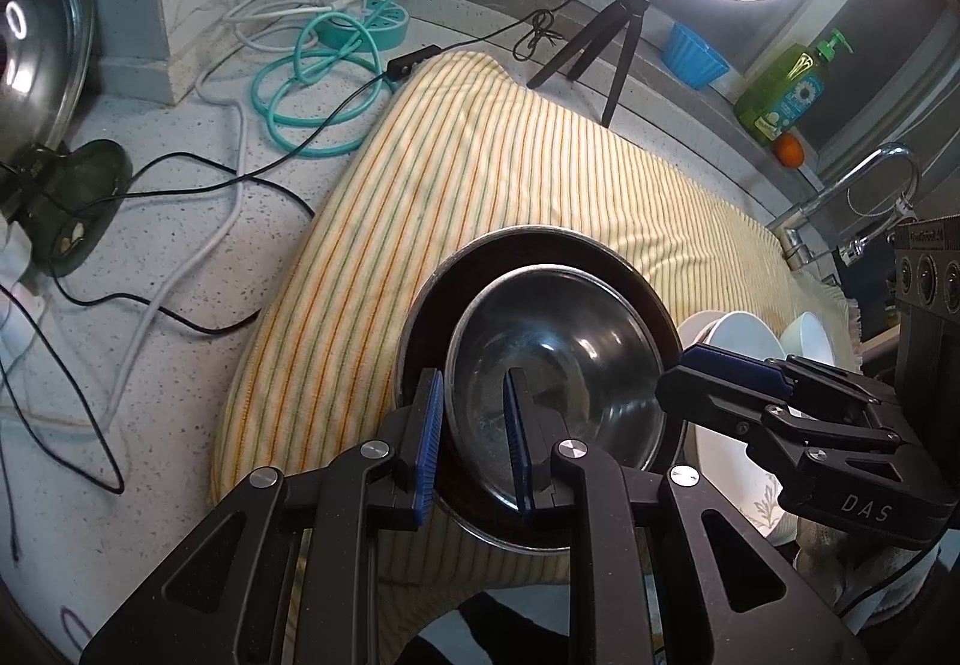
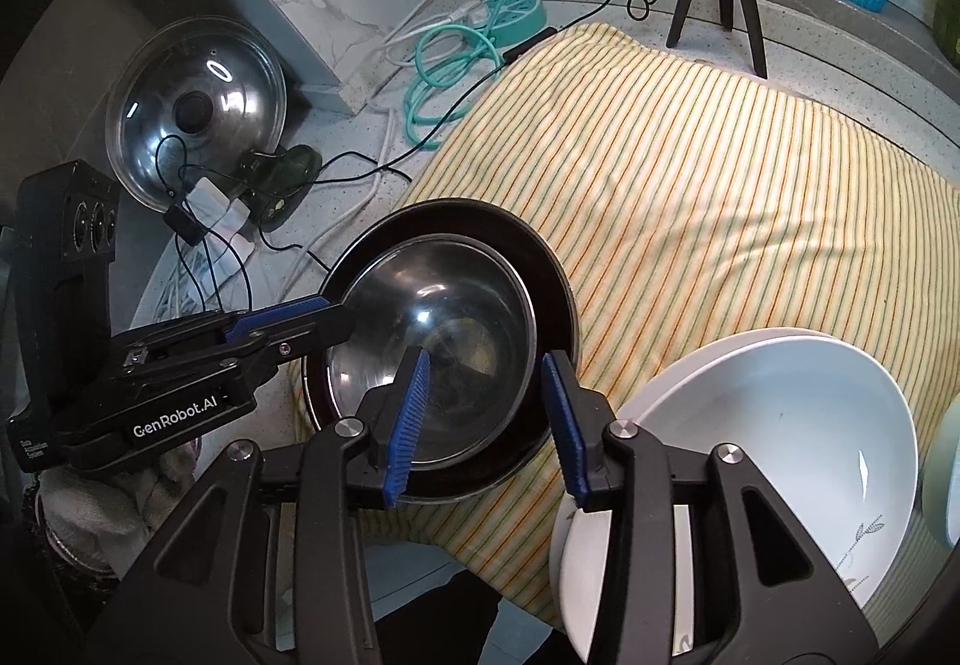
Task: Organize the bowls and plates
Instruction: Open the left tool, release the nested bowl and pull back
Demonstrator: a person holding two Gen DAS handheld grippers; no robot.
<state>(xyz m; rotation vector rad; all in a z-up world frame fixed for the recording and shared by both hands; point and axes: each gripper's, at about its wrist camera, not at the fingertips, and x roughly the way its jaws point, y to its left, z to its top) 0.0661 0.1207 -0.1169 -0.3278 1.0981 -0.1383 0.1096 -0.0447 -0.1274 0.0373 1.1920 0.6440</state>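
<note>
Left tongs [image 1: 474, 443] straddle the steel bowl's [image 1: 558, 365] rim; only the right view shows the pot lid [image 2: 198, 113].

A glossy steel bowl [image 1: 555, 365] sits in a dark shiny metal pan [image 1: 636, 299] on ribbed striped cloth [image 1: 480, 173].

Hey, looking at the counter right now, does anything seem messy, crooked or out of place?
Nothing is spilled or broken. The steel bowl sits off-centre in the dark plate, and loose cables sprawl across the counter beside the striped towel.
</note>
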